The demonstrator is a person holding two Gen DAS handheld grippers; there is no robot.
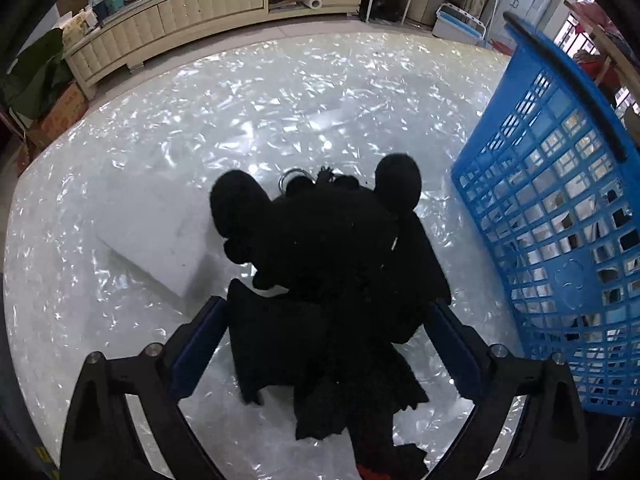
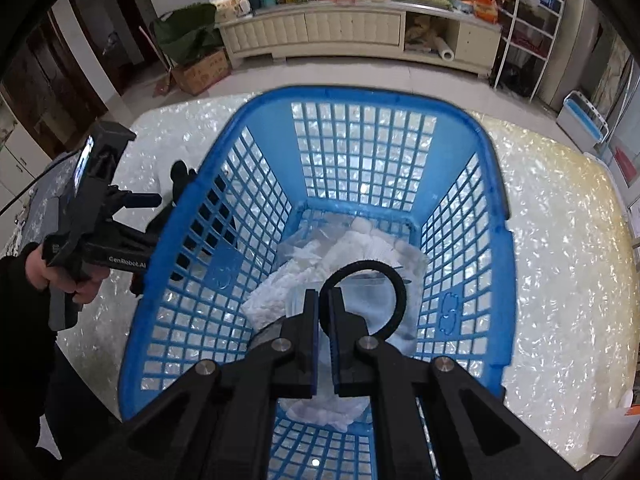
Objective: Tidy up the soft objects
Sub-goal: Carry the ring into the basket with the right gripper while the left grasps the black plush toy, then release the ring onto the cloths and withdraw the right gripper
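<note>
A black plush toy (image 1: 320, 264) with round ears lies on the pearly white table (image 1: 160, 160). My left gripper (image 1: 320, 344) is open with its blue-padded jaws on either side of the toy's body, not closed on it. A blue plastic basket (image 1: 560, 200) stands just to the right; from above it shows in the right wrist view (image 2: 256, 184). My right gripper (image 2: 324, 320) is over the basket, shut on a black ring-shaped hair tie (image 2: 384, 280). White soft items in clear plastic (image 2: 320, 268) lie in the basket's bottom.
A white foam block (image 1: 156, 240) lies on the table left of the toy. The left gripper and hand (image 2: 88, 240) sit left of the basket. A cream cabinet (image 2: 340, 32) with clutter, a cardboard box (image 2: 202, 70) and a rack (image 2: 528, 28) stand beyond the table.
</note>
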